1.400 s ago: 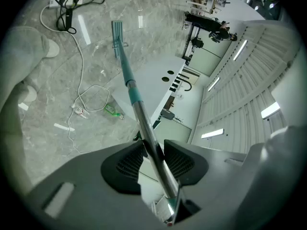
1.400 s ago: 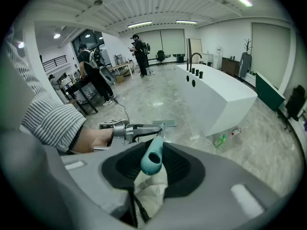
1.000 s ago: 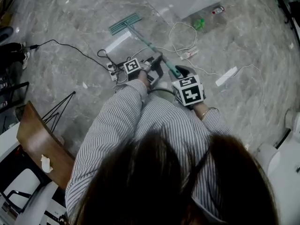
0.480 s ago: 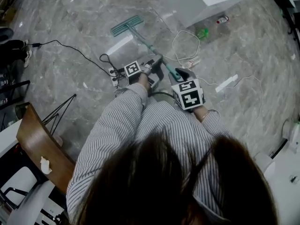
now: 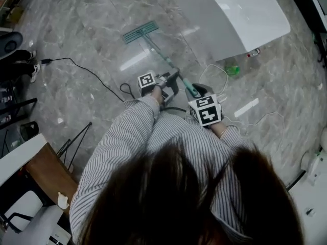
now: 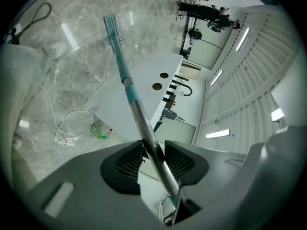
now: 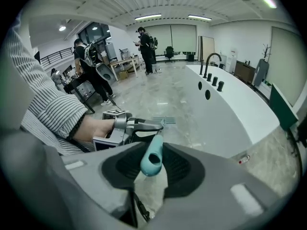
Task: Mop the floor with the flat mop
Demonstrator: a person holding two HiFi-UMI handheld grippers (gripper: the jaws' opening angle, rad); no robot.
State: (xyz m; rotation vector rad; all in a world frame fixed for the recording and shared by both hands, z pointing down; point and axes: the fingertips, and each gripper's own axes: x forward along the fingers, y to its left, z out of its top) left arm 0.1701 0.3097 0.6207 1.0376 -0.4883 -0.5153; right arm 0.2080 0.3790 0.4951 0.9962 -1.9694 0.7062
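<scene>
A flat mop lies out over the grey marble floor (image 5: 87, 60); its teal head (image 5: 139, 31) rests flat on the floor ahead of me, and its pole (image 5: 164, 60) slants back to my hands. My left gripper (image 5: 170, 77) is shut on the metal part of the pole (image 6: 146, 131), the pads pressed on both sides. My right gripper (image 5: 195, 91) is shut on the teal handle end (image 7: 152, 157), which pokes out between its pads. In the left gripper view the mop head (image 6: 111, 24) shows far up the pole.
A large white counter (image 5: 240, 14) stands close on the right of the mop. White cables (image 5: 225, 86), a green object (image 5: 232, 70) and a black cord (image 5: 87, 70) lie on the floor. A wooden chair (image 5: 48, 175) stands at lower left. People stand far off (image 7: 146, 44).
I have stepped forward: the white counter now fills the upper right and the cables lie closer to me. Both grippers keep their hold on the mop, and its head stays ahead of me.
</scene>
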